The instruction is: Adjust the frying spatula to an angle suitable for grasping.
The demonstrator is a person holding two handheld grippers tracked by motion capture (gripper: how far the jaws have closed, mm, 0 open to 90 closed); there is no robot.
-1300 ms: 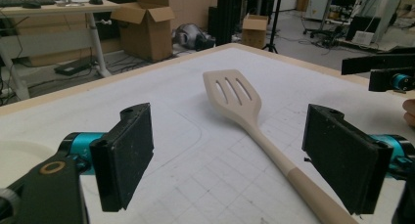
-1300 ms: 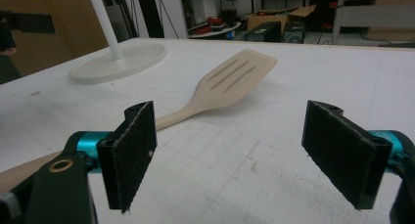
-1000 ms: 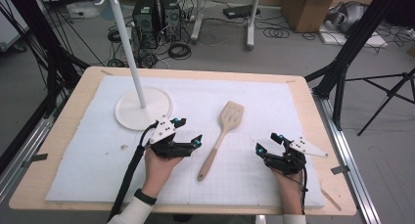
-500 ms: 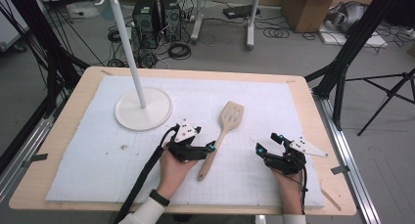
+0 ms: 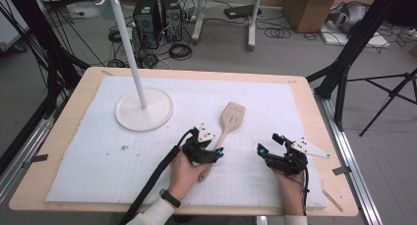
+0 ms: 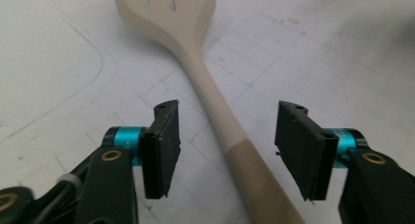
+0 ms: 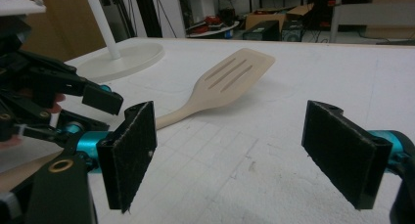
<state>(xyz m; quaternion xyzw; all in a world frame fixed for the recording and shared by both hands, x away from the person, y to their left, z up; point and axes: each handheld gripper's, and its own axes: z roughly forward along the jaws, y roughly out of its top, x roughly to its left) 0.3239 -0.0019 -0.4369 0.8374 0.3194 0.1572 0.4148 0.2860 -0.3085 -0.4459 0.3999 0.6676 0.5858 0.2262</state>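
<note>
**Wooden spatula lies between the left gripper's parted jaws**

Pale wood edges the desk (image 5: 69, 131), whose top is covered by a white gridded mat (image 5: 88, 171). On the mat's far left stands a white stand (image 5: 144, 109), a round base with a thin pole rising from it. Right of it, near the middle, lies the wooden spatula (image 5: 227, 129), slotted blade pointing away from the person and handle angled back toward the left hand.

Both forearms enter from the near edge. The left hand (image 5: 184, 170), white sleeve and dark wristband behind it, reaches forward and rightward with the left gripper (image 5: 216, 155) low over the spatula's handle. Its jaws have just been closing, yet in the left gripper view the handle (image 6: 230, 141) runs between the pads with a gap on either side, untouched. The right hand (image 5: 290, 183) rests near the mat's right part, the right gripper (image 5: 268, 147) well apart from the spatula, jaws wide and holding nothing.
</note>
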